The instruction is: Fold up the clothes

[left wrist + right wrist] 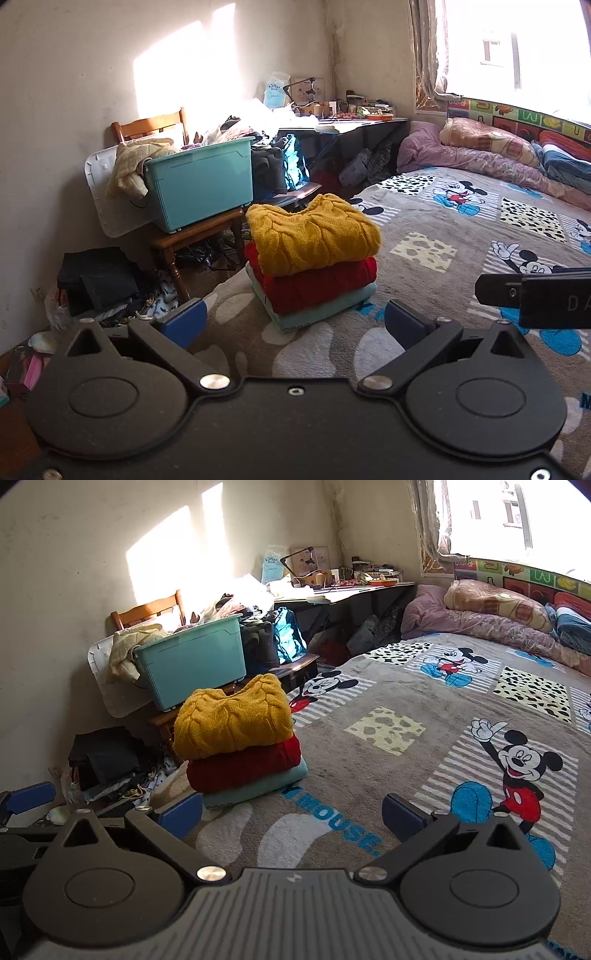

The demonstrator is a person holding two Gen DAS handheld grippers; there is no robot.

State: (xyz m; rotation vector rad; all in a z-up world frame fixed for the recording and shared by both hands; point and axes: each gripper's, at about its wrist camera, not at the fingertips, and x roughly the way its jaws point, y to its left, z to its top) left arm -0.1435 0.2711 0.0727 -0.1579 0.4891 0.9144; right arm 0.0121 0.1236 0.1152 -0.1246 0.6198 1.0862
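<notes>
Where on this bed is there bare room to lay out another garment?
The grey cartoon-print blanket lies bare from the stack of folded sweaters, yellow cable-knit on top, across to the rumpled pink quilt under the window. Both the left gripper and right gripper are open and empty. Left of the bed, the teal plastic bin and floor clutter crowd it.

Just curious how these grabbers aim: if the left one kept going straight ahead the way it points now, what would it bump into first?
Probably the stack of folded sweaters on the blanket; it sits ahead of the open left gripper. Depth is unclear.
</notes>
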